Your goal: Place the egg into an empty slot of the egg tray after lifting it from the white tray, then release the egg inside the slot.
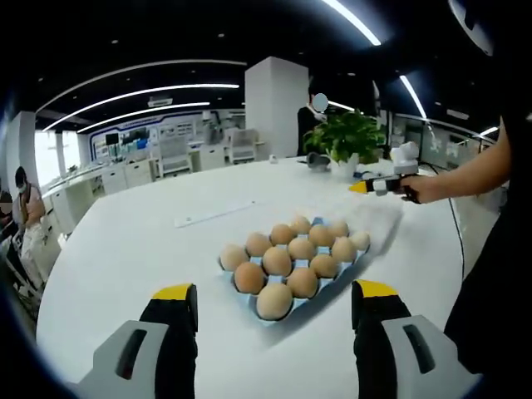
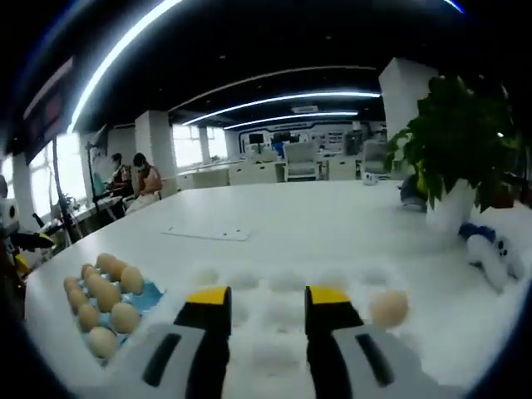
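Note:
A blue egg tray (image 1: 359,259) holding several brown eggs lies on the white table, just beyond my left gripper (image 1: 274,292), whose yellow-tipped jaws stand wide open and empty. In the right gripper view the same egg tray (image 2: 151,297) sits at the left, with a bare blue patch on its near side. A white tray (image 2: 283,281) with shallow cups lies under my right gripper (image 2: 268,297), which is open with nothing between its jaws. One tan egg (image 2: 388,307) rests in the white tray, just right of the right jaw. A person's hand holds the right gripper (image 1: 381,184) over the white tray (image 1: 376,223).
A potted plant (image 2: 455,141) stands at the back right of the table, with a blue and white object (image 2: 490,246) beside it. A flat strip (image 1: 214,215) lies on the table beyond the egg tray. Desks and seated people are far behind.

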`<move>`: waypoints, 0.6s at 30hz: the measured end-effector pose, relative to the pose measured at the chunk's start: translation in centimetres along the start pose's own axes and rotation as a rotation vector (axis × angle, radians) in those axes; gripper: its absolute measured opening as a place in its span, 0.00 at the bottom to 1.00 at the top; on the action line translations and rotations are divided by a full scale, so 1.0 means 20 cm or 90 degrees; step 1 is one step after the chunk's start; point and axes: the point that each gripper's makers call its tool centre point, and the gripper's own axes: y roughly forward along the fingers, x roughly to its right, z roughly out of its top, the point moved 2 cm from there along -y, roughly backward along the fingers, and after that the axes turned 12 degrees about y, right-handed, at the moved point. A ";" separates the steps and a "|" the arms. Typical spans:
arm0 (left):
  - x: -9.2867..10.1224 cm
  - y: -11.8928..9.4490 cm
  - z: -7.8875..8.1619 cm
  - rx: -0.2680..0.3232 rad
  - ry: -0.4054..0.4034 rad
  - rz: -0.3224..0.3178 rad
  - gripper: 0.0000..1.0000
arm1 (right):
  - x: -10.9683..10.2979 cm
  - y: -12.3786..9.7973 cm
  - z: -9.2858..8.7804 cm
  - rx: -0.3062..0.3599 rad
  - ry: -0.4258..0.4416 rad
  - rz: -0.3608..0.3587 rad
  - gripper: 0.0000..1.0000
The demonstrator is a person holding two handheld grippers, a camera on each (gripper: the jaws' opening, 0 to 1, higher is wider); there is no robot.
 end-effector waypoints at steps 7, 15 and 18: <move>0.01 0.01 0.01 0.000 -0.004 0.003 0.76 | 0.33 -0.05 0.03 0.007 0.000 -0.108 0.40; 0.03 0.03 0.04 -0.004 -0.006 0.008 0.77 | 0.43 -0.01 -0.02 -0.025 0.014 -0.125 0.34; 0.03 0.03 0.04 -0.006 -0.006 0.010 0.77 | 0.44 0.01 -0.02 -0.025 0.014 -0.126 0.34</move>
